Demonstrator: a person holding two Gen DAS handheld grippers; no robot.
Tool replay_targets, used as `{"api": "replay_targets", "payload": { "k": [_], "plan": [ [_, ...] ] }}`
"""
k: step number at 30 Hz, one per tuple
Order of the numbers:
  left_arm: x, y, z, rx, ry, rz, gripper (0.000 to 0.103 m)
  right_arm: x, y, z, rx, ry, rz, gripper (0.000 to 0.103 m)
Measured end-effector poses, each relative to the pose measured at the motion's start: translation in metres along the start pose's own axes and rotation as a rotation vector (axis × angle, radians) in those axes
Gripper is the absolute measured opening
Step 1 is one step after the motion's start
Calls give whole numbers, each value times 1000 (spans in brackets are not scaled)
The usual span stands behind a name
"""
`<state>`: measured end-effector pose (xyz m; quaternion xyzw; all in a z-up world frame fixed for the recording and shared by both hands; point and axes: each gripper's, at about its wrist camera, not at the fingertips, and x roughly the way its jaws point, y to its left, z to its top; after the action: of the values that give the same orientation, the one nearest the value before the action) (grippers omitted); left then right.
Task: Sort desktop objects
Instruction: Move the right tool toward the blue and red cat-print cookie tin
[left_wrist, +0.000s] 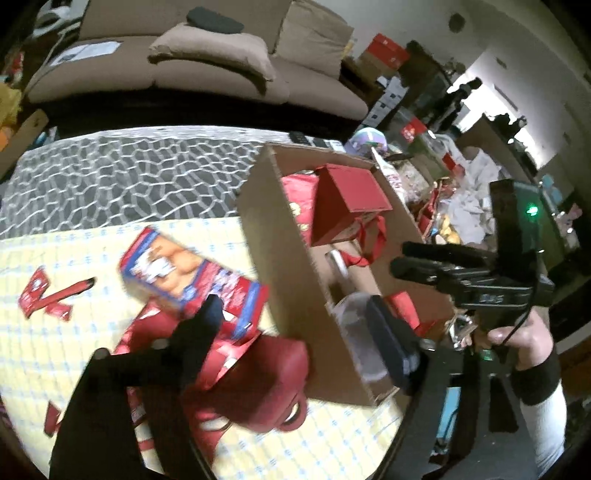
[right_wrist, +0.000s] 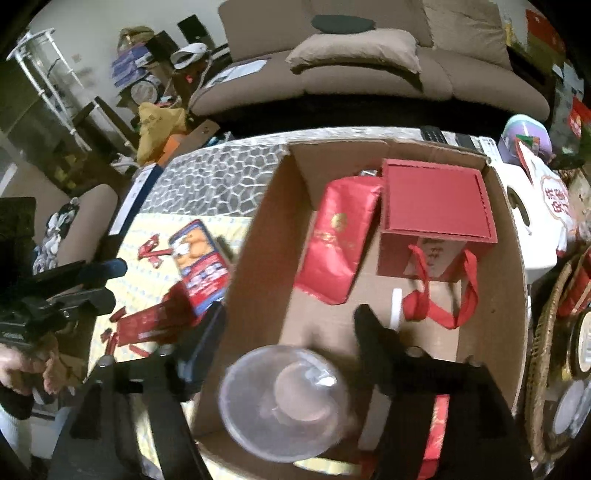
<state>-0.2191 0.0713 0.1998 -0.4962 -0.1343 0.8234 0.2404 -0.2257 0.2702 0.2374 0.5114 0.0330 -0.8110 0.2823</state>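
Along the frame centre of the right wrist view, the carton (right_wrist: 258, 236) is lying open-topped, its near wall running beside the yellow cloth (right_wrist: 147, 258). Right gripper (right_wrist: 288, 332) is hovering over it, fingers apart, gripping nothing; a clear bowl (right_wrist: 284, 402) is sitting beneath, with a red pouch (right_wrist: 336, 251) and red gift bag (right_wrist: 436, 206) behind. Only the left wrist view is showing the left gripper (left_wrist: 295, 321), fingers apart and empty, above a biscuit box (left_wrist: 184, 273) and red bag (left_wrist: 258, 380) at lower left, outside the carton.
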Motion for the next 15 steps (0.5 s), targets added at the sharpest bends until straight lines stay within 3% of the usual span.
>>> {"api": "replay_targets", "payload": {
  "k": [2, 3, 5, 15],
  "plan": [
    [-11, 9, -10, -5, -4, 17, 85, -3, 15, -1, -23, -6, -5, 81],
    [-16, 13, -14, -10, -6, 23, 94, -4, 23, -2, -40, -9, -6, 81],
    [-27, 23, -27, -21, -13, 28, 100, -3, 43, -3, -68, -4, -3, 82],
    [-65, 84, -52, -101, -24, 83, 103, 31, 126, -5, -172, 43, 5, 87]
  ]
}}
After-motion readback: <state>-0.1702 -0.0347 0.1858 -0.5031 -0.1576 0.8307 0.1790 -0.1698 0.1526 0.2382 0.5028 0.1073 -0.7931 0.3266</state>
